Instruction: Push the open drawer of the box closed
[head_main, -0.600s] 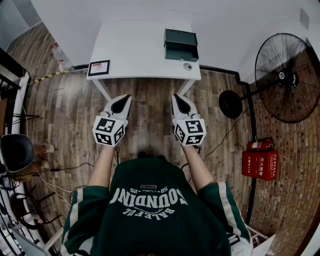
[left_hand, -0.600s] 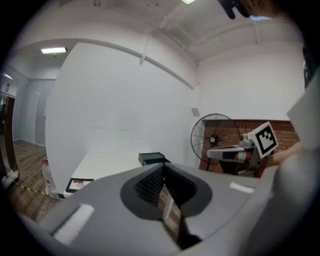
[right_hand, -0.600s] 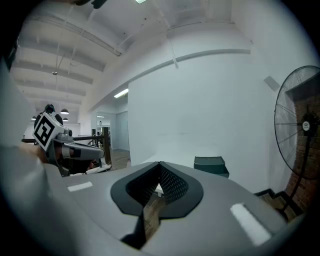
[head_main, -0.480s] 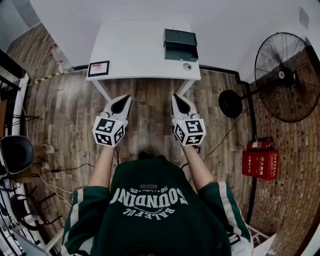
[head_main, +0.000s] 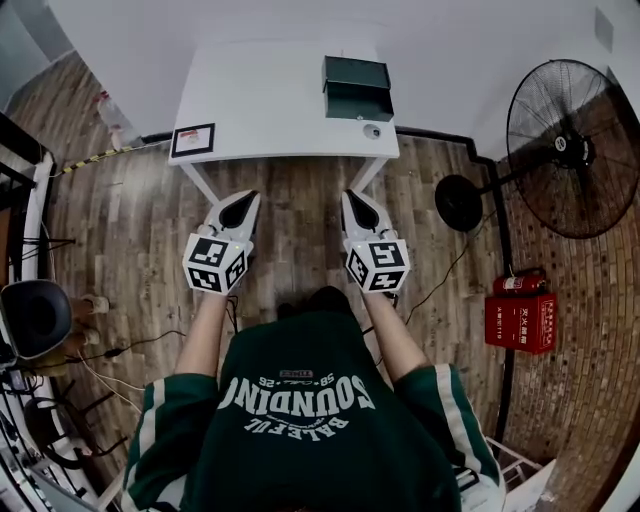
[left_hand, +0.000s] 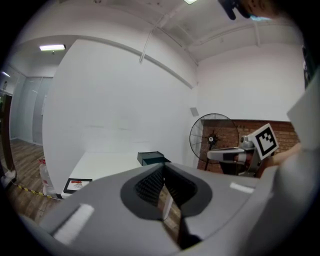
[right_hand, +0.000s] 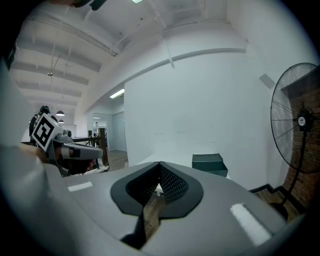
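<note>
A dark green box (head_main: 357, 74) stands at the right of the white table (head_main: 270, 100), its open drawer (head_main: 358, 102) sticking out toward me. Both grippers hang over the wooden floor, short of the table's front edge. My left gripper (head_main: 247, 197) is shut and empty, and my right gripper (head_main: 352, 196) is likewise shut with nothing in it. In the left gripper view the shut jaws meet below the distant box (left_hand: 152, 158). The right gripper view has the box (right_hand: 210, 163) just right of the closed jaw tips.
A framed card (head_main: 194, 139) lies at the table's front left corner and a small round object (head_main: 372, 131) sits in front of the box. A standing fan (head_main: 565, 150) and a red extinguisher case (head_main: 520, 322) are to the right. A bottle (head_main: 113, 115) stands left of the table.
Both grippers have edged slightly toward the table with the person's step. Their jaws stay shut and the box has not moved.
</note>
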